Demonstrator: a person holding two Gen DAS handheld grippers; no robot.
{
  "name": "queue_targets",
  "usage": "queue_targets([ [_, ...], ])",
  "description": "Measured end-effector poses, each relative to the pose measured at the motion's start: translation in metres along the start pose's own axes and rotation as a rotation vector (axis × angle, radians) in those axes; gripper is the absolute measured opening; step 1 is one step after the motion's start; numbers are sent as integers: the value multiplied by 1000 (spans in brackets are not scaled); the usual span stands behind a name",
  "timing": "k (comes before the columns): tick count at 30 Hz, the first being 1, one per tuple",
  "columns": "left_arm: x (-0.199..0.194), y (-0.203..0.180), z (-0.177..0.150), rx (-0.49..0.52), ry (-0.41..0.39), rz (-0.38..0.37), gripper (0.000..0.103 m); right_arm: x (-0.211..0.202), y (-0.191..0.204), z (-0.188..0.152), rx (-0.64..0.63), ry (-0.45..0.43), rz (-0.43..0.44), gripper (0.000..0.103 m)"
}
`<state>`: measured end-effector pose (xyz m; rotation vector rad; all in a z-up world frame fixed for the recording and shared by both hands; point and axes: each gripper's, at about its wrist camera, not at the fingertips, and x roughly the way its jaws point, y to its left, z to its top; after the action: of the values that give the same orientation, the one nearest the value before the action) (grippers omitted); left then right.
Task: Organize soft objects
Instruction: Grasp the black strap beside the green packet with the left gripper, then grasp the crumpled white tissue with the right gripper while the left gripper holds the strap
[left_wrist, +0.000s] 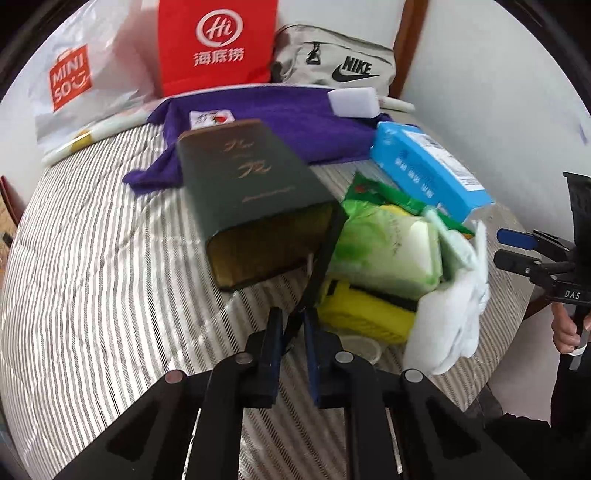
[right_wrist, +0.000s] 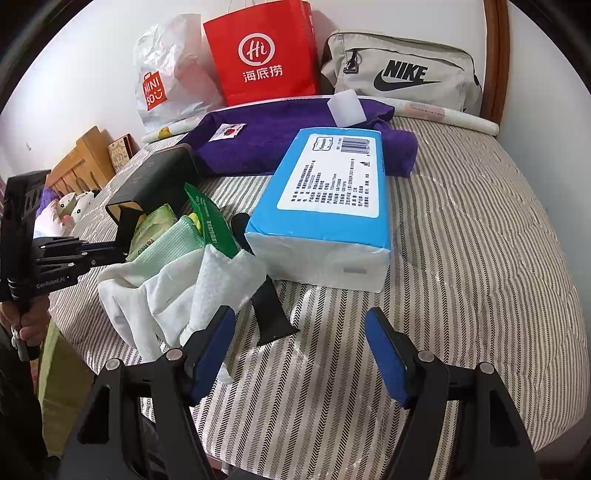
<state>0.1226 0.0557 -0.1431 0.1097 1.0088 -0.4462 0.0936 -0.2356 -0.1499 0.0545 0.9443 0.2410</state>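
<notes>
Barely begun: left gripper (left_wrist: 293, 325) pinches the dark box (left_wrist: 251, 206) flap; right gripper (right_wrist: 299, 354) gapes, holding nothing. Cloths (right_wrist: 177, 284) lie heaped at nine o'clock of the tissue pack (right_wrist: 325, 206), unsorted.

Your left gripper (left_wrist: 293, 321) is pitched steeply down, its jaws nearly together and pinching the thin dark flap (left_wrist: 321, 269) that runs off toward one o'clock. Your right gripper (right_wrist: 301, 354) also tilts down, its blue pads (right_wrist: 388, 365) standing wide apart with nothing between them. Your right hand (left_wrist: 567, 328) grips its handle at three o'clock in the left wrist view.
</notes>
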Motion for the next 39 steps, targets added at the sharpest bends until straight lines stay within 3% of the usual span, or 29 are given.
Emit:
queue_targets([
  [12,22,-11,20,-7,11,21,12,2,-4,-4,11,13,3,72],
  [17,21,-16,22,0,-21,2,8,5,-2,-8,8,22,7,72],
  [30,-17,3,-1,-130,-90,-53,5,2,17,-14,-19,21,61,72],
  [39,-36,3,-24,-179,-114,-30,5,-2,28,-15,-36,14,96,72],
])
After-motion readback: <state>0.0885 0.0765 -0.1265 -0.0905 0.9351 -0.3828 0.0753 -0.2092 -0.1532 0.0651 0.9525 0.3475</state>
